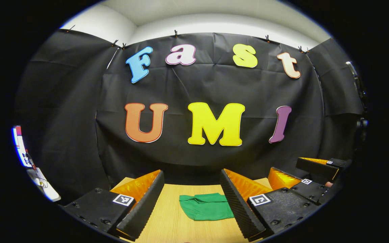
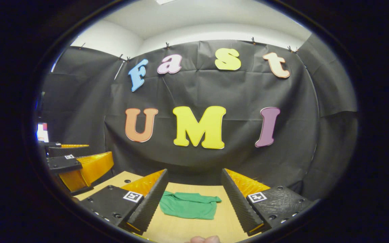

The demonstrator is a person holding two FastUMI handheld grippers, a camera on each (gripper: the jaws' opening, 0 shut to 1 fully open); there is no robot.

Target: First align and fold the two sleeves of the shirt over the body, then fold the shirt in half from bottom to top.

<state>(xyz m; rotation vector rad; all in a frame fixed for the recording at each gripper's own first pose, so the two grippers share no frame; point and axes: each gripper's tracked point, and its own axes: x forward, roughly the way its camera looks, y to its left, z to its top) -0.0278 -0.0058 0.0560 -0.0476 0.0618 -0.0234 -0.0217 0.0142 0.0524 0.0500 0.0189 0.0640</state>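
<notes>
Green cloth shirt [image 1: 206, 206], a compact bundle at 12 o'clock on the wooden table [image 1: 167, 222], may spring open since left gripper [image 1: 191, 199] and right gripper [image 2: 194, 199] hover wide, empty.

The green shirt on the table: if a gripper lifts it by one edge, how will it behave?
The green shirt is probably floppy: it lies flat in soft folds and wrinkles. Lifted by one edge, its layers would likely droop and unfold. It looks thin, so probably light, and it may slide on the smooth wooden table.

Left gripper [image 1: 192, 199], bottom of frame: black housings with round screw heads, square black-and-white markers, ribbed finger faces; right gripper [image 2: 192, 197] same build; a fingertip [image 2: 203, 239] at bottom edge.
</notes>
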